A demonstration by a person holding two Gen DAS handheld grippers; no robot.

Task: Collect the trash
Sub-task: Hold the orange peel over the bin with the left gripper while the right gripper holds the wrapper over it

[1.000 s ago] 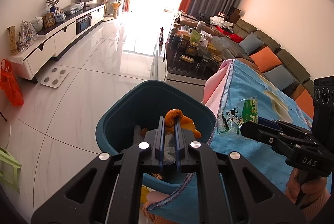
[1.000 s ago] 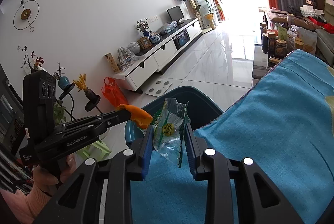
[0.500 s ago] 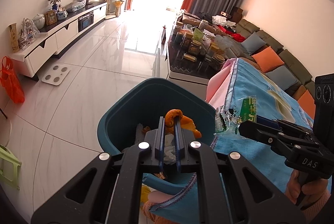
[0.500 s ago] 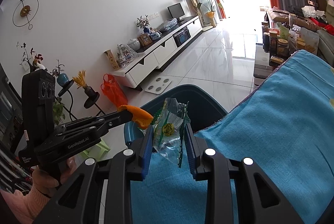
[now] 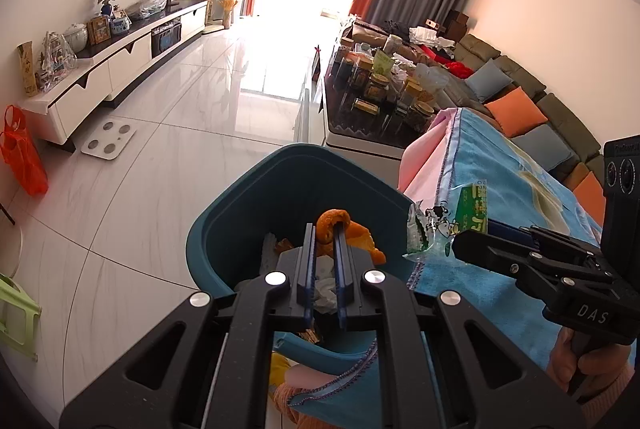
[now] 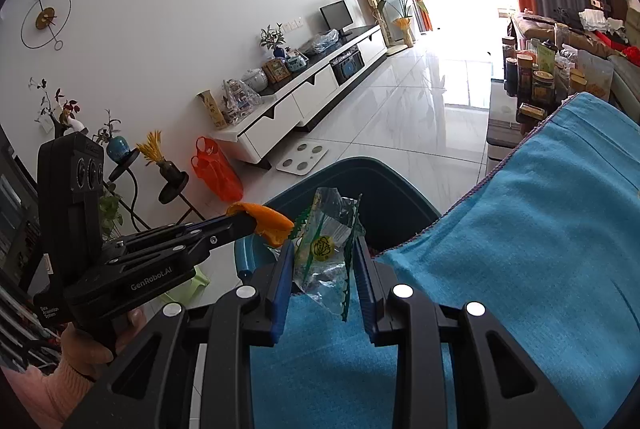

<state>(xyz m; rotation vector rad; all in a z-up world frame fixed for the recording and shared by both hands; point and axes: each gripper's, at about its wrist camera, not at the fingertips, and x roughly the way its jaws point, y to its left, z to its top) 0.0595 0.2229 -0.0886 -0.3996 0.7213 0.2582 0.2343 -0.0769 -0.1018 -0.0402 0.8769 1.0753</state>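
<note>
Both claws have barely moved: our left claw (image 5: 323, 253) keeps the orange peel (image 5: 334, 225) clamped above the bin (image 5: 248, 213), our right claw (image 6: 323, 269) still pinches the plastic wrapper (image 6: 326, 249) at the counter's edge, so neither is dropped yet.

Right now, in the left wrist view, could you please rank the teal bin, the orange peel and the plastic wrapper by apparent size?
1. teal bin, clearly largest.
2. plastic wrapper.
3. orange peel, though partly hidden, so ranks two and three are unsure.

Blue towel (image 6: 540, 269) covers the surface; teal bin (image 5: 256, 213) stands on white floor (image 5: 168, 133).
</note>
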